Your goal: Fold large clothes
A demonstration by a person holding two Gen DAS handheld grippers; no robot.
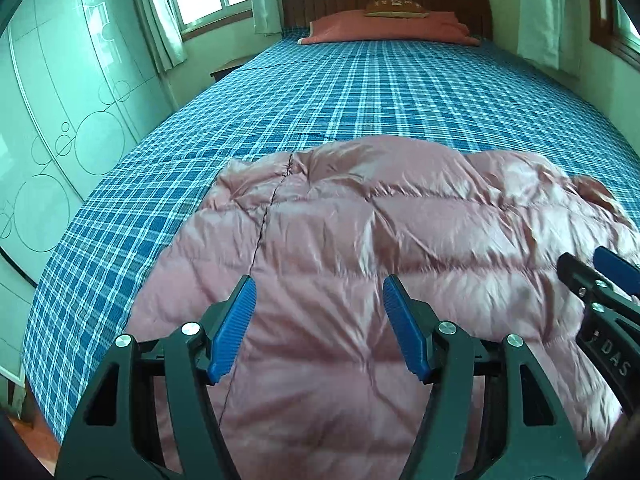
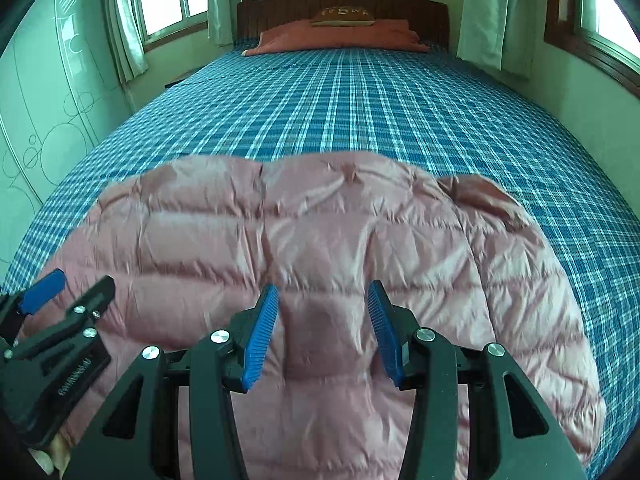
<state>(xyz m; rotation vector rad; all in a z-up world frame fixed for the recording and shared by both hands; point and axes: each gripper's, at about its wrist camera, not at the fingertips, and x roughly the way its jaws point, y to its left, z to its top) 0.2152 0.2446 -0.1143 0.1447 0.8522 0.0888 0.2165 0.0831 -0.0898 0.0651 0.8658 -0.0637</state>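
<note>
- Left wrist view — item: pink quilted puffer jacket [image 1: 380, 248], spread flat at the near end of the bed [image 1: 360, 92], its far hem running across the plaid sheet and its left side lying close to the bed's left edge. A dark seam line runs down the left part of the fabric.
- Left wrist view — left gripper [image 1: 320, 320]: jaws apart, nothing between the blue pads, poised above the jacket without visibly touching it. The right gripper [image 1: 592, 276] shows at the picture's right border, also over the jacket.
- Right wrist view — same jacket [image 2: 320, 232]; a bunched part, probably a sleeve or hood, lies toward the bed's right edge.
- Right wrist view — right gripper [image 2: 323, 320]: jaws parted, empty, over the middle of the jacket; the left gripper [image 2: 64, 284] sits just beside it.
- Handling, judged: light, soft and bulky; the shiny shell is probably slippery, and the padding compresses then springs back, so folds may not stay.
- Where to grip, judged: pinch a quilted channel or a stitched edge, hem or side seam, taking both layers, one gripper toward each side.
- Beyond, at the head of the bed: an orange pillow [image 2: 336, 38].
</note>
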